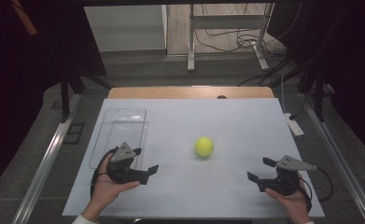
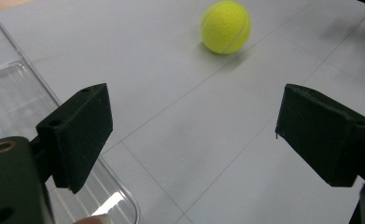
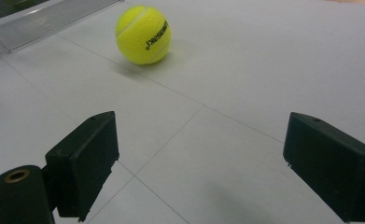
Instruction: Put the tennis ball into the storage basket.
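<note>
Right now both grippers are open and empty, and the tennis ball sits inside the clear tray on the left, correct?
Not quite. The tennis ball is not inside the clear tray; it lies on the bare white table, apart from the tray and to its right, as the high view shows. The rest holds: the left gripper and the right gripper are both open and empty.

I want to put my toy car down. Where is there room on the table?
Plenty: the white table is bare behind and right of the tennis ball, and between the left gripper and right gripper. The clear tray takes the left edge.
</note>
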`<state>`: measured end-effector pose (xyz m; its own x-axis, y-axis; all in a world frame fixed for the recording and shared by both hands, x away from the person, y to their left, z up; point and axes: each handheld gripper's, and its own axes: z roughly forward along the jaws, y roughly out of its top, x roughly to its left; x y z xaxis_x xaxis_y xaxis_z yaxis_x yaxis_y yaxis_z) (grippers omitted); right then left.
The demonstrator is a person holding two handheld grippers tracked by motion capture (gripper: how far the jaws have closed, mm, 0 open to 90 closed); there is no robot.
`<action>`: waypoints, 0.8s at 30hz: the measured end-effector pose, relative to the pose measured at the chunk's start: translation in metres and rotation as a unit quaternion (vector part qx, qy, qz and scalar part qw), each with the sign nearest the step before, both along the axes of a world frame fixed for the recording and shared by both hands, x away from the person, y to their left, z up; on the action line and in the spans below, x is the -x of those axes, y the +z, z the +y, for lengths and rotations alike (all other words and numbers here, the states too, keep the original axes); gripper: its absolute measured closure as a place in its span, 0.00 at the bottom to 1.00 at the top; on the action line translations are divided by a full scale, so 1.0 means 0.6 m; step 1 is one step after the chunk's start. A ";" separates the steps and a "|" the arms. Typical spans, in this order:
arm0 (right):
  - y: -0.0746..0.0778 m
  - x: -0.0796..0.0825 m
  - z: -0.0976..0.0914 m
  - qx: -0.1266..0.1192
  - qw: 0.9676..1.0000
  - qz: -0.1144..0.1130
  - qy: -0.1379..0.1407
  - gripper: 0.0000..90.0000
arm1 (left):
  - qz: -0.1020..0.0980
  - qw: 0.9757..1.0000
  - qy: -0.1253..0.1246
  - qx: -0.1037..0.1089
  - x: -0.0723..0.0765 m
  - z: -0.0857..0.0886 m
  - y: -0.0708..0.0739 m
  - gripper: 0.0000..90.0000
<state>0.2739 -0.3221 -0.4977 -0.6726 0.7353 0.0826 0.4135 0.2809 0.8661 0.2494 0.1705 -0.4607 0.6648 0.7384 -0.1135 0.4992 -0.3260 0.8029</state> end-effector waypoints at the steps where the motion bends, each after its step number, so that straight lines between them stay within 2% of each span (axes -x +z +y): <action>1: 0.000 0.000 0.000 0.000 1.000 0.000 0.000 0.12 | 0.001 1.000 -0.003 -0.001 -0.001 -0.002 0.001 0.13; 12: 0.000 0.000 0.000 0.001 1.000 0.000 0.000 0.12 | 0.007 1.000 -0.012 -0.007 -0.008 -0.008 0.003 0.12; 24: -0.001 -0.001 0.000 0.004 1.000 0.002 -0.001 0.12 | 0.004 1.000 -0.013 -0.009 -0.014 -0.011 0.010 0.12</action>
